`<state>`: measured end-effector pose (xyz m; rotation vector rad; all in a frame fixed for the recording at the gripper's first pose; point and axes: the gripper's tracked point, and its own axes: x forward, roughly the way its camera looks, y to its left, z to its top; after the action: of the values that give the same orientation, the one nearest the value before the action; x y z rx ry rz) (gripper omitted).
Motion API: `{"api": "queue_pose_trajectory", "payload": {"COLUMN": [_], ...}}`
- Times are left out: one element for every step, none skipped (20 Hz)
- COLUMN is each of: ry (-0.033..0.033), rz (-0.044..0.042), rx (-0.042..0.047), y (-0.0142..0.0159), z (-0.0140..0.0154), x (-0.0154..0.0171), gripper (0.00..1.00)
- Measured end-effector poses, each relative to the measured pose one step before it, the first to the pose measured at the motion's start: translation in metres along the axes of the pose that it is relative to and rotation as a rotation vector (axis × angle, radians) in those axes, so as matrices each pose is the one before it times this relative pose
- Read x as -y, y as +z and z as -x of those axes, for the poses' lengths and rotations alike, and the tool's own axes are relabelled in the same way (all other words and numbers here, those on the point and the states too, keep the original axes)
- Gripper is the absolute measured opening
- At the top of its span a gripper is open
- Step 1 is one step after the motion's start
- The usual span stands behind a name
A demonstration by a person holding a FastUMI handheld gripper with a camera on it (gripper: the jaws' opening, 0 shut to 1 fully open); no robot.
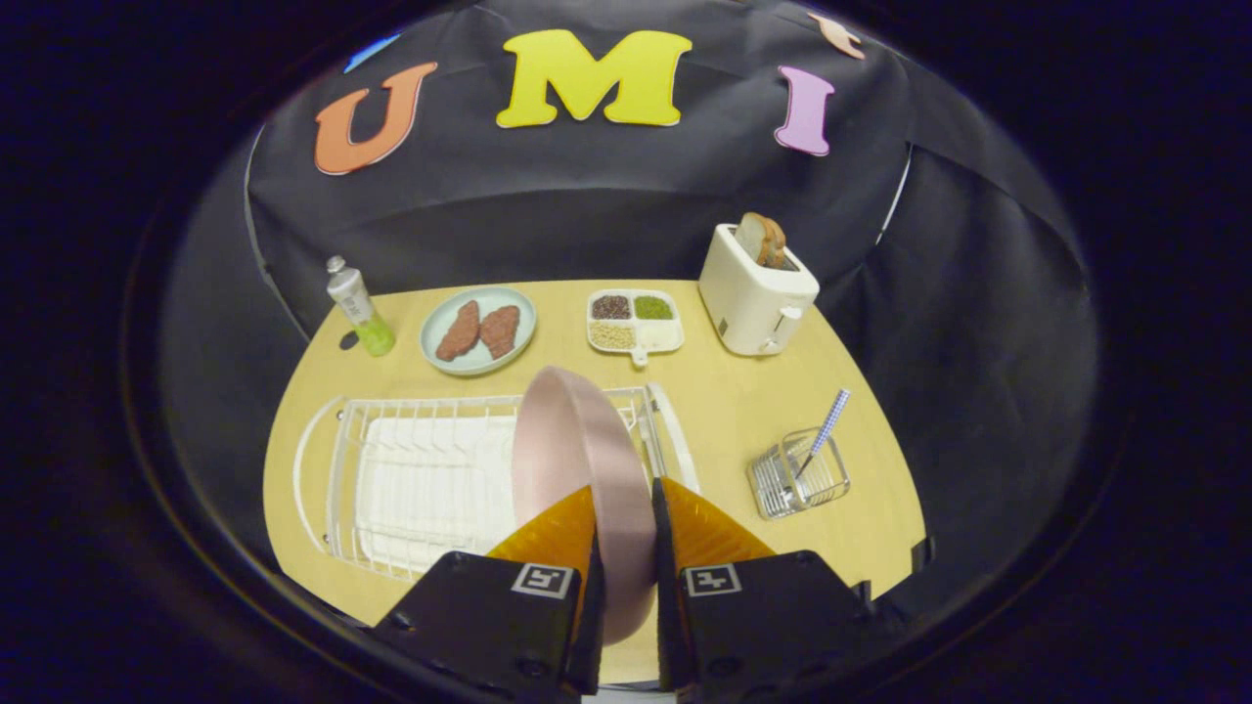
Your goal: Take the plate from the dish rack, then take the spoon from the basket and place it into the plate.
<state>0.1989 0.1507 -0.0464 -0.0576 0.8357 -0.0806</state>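
A pink plate (577, 440) stands on edge between my fingers, and my gripper (624, 501) is shut on its rim. The plate is over the right part of the white wire dish rack (411, 479), upright; I cannot tell whether it still touches the rack. To the right of the fingers, a small wire basket (797, 479) stands on the wooden table (743, 411). A spoon (824, 430) with a patterned handle leans out of the basket, handle up.
Beyond the rack lie a pale plate with two brown meat pieces (477, 330), a divided tray of grains (634, 321), a white toaster (755, 291) with bread in it, and a bottle (359, 305) at the back left.
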Motion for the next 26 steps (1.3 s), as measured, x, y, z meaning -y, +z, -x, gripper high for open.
{"api": "queue_pose_trajectory", "payload": {"ry": [0.04599,0.04656,0.04331,0.04233,0.04202,0.03519,0.02414,0.01284,0.00391,-0.00964,-0.01956,-0.02485,-0.01408,0.00829,0.03111,0.01395,0.00077,0.00521,0.01040,0.01112,0.01189,0.00768,0.00652,0.00481,0.00046,-0.01191], "rz": [-0.00647,-0.01113,-0.01752,-0.01058,-0.01989,-0.02111,-0.02484,-0.02185,-0.02122,-0.00869,-0.00907,-0.00637,-0.00511,0.00184,-0.00738,-0.00604,-0.00341,-0.00239,0.00104,-0.00423,-0.00723,-0.00801,-0.00516,-0.00314,0.00291,0.00621], "rx": [0.00797,0.00544,-0.00073,-0.01260,-0.00747,-0.00786,-0.01260,-0.01187,-0.00568,-0.00538,-0.00696,-0.01082,-0.01128,-0.00372,-0.00446,-0.01075,-0.01158,-0.00325,-0.00246,-0.00547,-0.00607,-0.00755,-0.00584,-0.00071,0.00163,0.00779], "y": [-0.01325,-0.01410,-0.01941,-0.01956,-0.02041,-0.01852,-0.01874,-0.01583,-0.01285,-0.00884,-0.00788,-0.00610,-0.00734,-0.00427,-0.00154,-0.00478,-0.00384,-0.00153,-0.00193,-0.00262,-0.00325,-0.00126,-0.00097,0.00038,-0.00016,0.00148], "z": [0.00731,0.00861,0.00810,0.00702,0.00419,-0.00044,-0.00235,-0.00343,-0.00702,-0.00874,-0.00889,-0.00767,-0.00766,-0.00537,-0.00411,-0.00446,-0.00502,-0.00556,-0.00567,-0.00472,-0.00517,-0.00383,-0.00329,-0.00153,0.00049,0.00020], "x": [-0.00074,-0.00071,-0.00074,0.00016,0.00029,0.00163,0.00691,0.00803,0.00958,0.01013,0.01219,0.00995,0.00589,0.00185,-0.00176,0.00107,0.00620,0.00449,0.00328,0.00326,0.00311,0.00349,0.00216,0.00166,0.00304,0.00438], "gripper": [0.28,0.28,0.28,0.28,0.28,0.28,0.28,0.28,0.28,0.28,0.28,0.28,0.28,0.28,0.28,0.28,0.30,0.31,0.33,0.34,0.36,0.37,0.40,0.41,0.42,0.42]}}
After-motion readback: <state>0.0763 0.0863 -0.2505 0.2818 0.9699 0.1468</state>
